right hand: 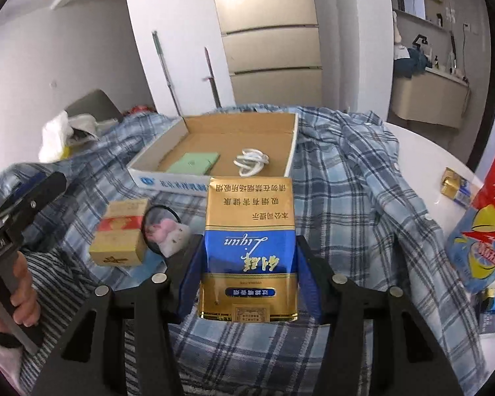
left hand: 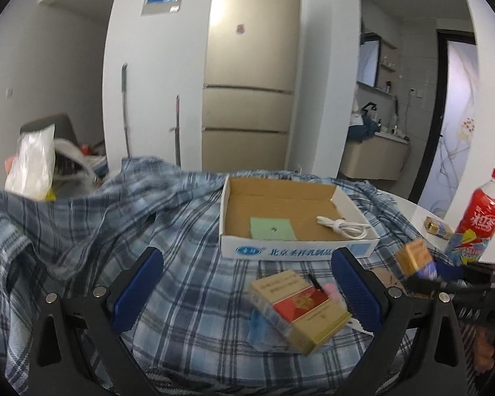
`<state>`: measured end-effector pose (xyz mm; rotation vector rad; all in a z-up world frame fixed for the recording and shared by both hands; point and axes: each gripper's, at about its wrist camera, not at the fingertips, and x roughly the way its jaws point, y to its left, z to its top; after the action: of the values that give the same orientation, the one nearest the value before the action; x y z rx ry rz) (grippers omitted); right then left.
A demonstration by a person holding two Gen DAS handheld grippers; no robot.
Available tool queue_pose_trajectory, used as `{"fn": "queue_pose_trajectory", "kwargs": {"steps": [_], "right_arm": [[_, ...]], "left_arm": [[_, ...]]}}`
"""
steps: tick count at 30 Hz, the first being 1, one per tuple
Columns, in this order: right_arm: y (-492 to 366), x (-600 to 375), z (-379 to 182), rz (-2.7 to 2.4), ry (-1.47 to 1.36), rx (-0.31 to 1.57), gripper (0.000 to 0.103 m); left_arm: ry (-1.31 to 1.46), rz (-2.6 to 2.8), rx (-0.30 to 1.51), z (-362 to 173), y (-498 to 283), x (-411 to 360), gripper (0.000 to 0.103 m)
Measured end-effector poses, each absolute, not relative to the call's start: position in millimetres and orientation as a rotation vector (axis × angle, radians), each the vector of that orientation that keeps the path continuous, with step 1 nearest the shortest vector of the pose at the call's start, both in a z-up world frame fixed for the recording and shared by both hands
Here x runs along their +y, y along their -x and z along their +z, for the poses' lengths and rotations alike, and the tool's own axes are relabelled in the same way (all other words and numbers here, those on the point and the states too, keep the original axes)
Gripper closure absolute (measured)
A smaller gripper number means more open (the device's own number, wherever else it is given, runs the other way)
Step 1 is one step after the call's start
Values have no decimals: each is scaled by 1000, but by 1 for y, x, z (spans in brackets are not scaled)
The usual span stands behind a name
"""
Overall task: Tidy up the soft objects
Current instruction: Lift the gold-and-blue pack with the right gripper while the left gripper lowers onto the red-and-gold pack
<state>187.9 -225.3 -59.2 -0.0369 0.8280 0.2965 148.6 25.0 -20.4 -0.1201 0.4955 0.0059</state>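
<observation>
1. The right tool (right hand: 249, 264) is clenched on a blue-and-gold cigarette pack (right hand: 249, 247), its pads pressing both sides, the pack lifted above the plaid cloth (right hand: 363, 198).
2. The left tool (left hand: 247, 283) stands released, nothing between its blue pads (left hand: 138, 290).
3. A red-and-gold cigarette pack (left hand: 300, 310) lies on the cloth just beside a pink-and-white soft item (right hand: 166, 231).
4. An open cardboard box (right hand: 214, 142) sits on the cloth, holding a green card (right hand: 194, 161) and a coiled white cable (right hand: 250, 161).
5. A red drink bottle (left hand: 478, 217) stands on the white worktop (left hand: 422, 211), to the right.
</observation>
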Motion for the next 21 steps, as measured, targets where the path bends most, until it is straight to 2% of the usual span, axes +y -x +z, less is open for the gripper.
{"fn": "queue_pose_trajectory", "kwargs": {"steps": [6, 11, 21], "right_arm": [[-183, -183, -69, 361, 157, 956, 51], [-176, -157, -74, 357, 263, 970, 51], [-167, -139, -75, 434, 274, 1028, 51]], "left_arm": [[174, 28, 502, -24, -148, 37, 0], [208, 26, 505, -22, -148, 43, 0], [313, 38, 547, -28, -153, 63, 0]]}}
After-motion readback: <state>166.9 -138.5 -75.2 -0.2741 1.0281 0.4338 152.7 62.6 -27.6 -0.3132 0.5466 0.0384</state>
